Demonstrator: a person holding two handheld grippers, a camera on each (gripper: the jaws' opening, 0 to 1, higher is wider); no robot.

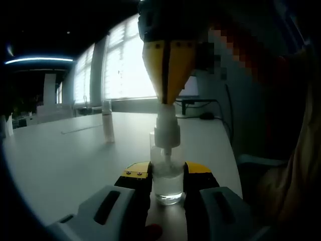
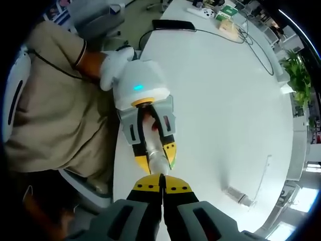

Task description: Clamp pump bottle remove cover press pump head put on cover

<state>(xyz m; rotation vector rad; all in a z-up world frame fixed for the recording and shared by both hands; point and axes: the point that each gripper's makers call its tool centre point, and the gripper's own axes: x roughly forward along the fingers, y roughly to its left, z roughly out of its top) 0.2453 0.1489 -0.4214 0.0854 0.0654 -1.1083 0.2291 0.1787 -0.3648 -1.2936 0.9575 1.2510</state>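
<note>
A white counter [image 1: 60, 150] ran under bright windows. The left hand-held gripper [image 1: 168, 188] clamped the pump bottle [image 1: 167, 178] upright; the right hand-held gripper [image 2: 161, 190], jaws closed, pressed its pump head [image 1: 166, 133]. Pushing straight down seemed wisest.

One pump bottle [image 1: 167, 173], one cover [image 1: 107, 122], two tongs [image 1: 167, 187] [image 2: 161, 190].

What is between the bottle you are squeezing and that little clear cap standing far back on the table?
Nothing. In the left gripper view, only bare white table lies between the clamped pump bottle and the clear cover.
</note>
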